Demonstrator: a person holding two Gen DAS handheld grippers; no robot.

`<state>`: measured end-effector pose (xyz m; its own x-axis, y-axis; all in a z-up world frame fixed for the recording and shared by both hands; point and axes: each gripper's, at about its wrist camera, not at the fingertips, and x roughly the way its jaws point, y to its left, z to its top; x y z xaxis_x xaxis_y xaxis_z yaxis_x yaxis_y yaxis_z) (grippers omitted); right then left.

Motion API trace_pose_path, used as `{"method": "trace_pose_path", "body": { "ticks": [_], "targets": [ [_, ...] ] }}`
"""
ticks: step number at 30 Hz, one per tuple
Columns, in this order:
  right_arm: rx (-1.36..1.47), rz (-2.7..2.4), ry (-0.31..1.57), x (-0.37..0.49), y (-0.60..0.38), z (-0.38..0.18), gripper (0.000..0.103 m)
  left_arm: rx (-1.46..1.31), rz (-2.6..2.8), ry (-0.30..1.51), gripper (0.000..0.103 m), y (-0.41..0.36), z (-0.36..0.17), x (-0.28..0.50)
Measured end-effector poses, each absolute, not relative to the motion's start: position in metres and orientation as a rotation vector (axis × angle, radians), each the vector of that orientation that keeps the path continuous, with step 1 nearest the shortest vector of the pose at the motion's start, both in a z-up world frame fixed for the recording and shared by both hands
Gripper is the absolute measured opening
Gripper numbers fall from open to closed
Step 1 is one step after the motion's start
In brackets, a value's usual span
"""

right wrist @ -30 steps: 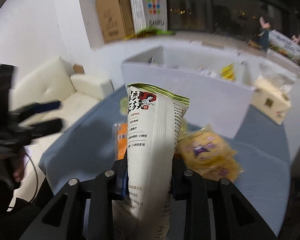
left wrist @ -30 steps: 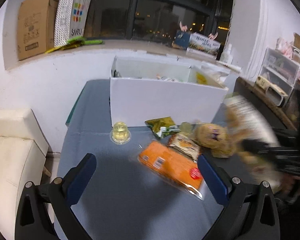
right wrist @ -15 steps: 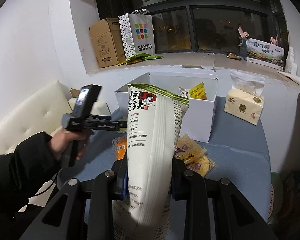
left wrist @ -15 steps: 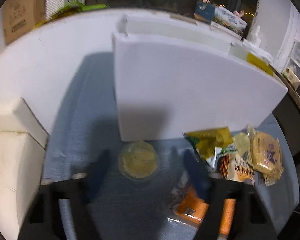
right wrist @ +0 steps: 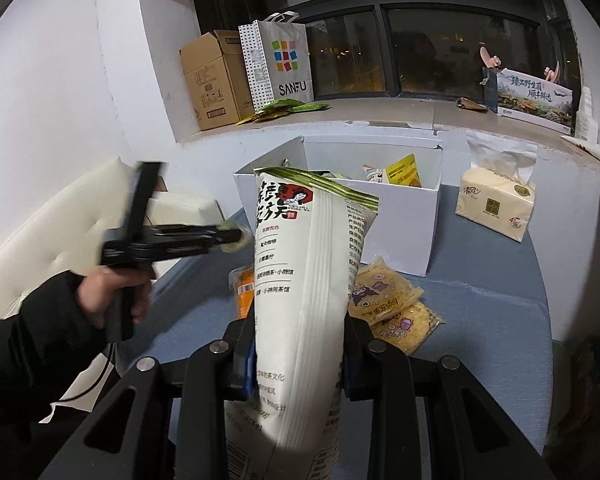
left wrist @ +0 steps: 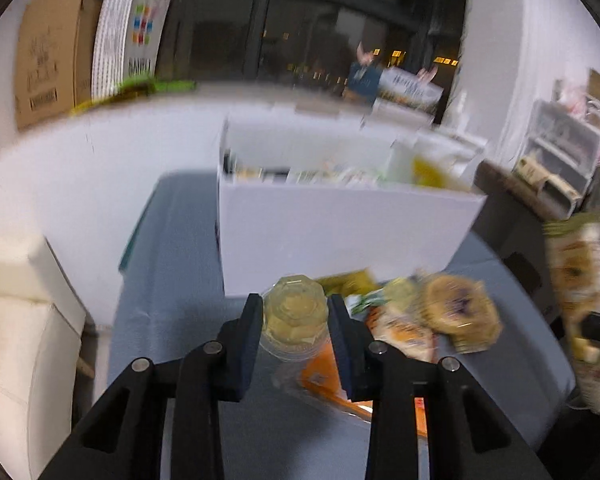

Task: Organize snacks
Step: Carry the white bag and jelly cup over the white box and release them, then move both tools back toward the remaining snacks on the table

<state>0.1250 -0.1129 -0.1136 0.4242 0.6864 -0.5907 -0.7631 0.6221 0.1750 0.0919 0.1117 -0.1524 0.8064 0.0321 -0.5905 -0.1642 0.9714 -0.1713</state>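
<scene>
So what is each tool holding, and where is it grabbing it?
The left tool squeezes the small jelly cup by its sides. The right tool pinches the tall white snack bag across its lower part.

A cardboard box [right wrist: 214, 78] and a white paper bag [right wrist: 278, 64] are seen on the window ledge [right wrist: 380, 114]. A tissue pack [right wrist: 496, 204] is placed on the surface [right wrist: 480, 320], and a white sofa [right wrist: 40, 224] stands beside it.

My way to the box [right wrist: 396, 216] is open above its rim; snack packets [right wrist: 384, 304] crowd the table [right wrist: 492, 320] below, lower right bare.
</scene>
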Motion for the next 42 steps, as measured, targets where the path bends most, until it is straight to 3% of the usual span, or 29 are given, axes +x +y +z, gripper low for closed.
{"method": "trace_pose_path", "body": {
  "ticks": [7, 15, 20, 26, 27, 28, 29, 30, 31, 42],
  "targets": [
    [-0.069, 0.881, 0.654, 0.144, -0.11, -0.095, 0.033, -0.224, 0.065, 0.464, 0.037, 0.108, -0.079, 0.08],
    [0.058, 0.849, 0.66, 0.232, -0.065, -0.036, 0.033, -0.244, 0.057, 0.421, 0.037, 0.141, -0.019, 0.168],
    [0.089, 0.78, 0.723, 0.296, -0.022, -0.023, 0.033, -0.247, 0.069, 0.504, 0.037, 0.155, -0.027, 0.23],
    [0.059, 0.726, 0.797, 0.346, 0.006, -0.043, 0.033, -0.235, 0.097, 0.602, 0.039, 0.158, -0.061, 0.248],
    [0.047, 0.724, 0.803, 0.35, 0.009, -0.047, 0.033, -0.239, 0.112, 0.618, 0.052, 0.159, -0.065, 0.249],
    [0.033, 0.715, 0.811, 0.355, 0.012, -0.052, 0.037, -0.249, 0.133, 0.639, 0.065, 0.162, -0.071, 0.25],
    [0.034, 0.714, 0.82, 0.358, 0.013, -0.056, 0.059, -0.257, 0.138, 0.641, 0.091, 0.164, -0.074, 0.248],
    [0.035, 0.723, 0.835, 0.361, 0.015, -0.06, 0.078, -0.272, 0.148, 0.629, 0.103, 0.167, -0.076, 0.245],
    [0.037, 0.73, 0.851, 0.364, 0.018, -0.065, 0.103, -0.283, 0.159, 0.616, 0.103, 0.17, -0.075, 0.242],
    [0.027, 0.713, 0.739, 0.34, 0.006, -0.045, 0.103, -0.244, 0.138, 0.592, 0.103, 0.157, -0.059, 0.214]
  ]
}}
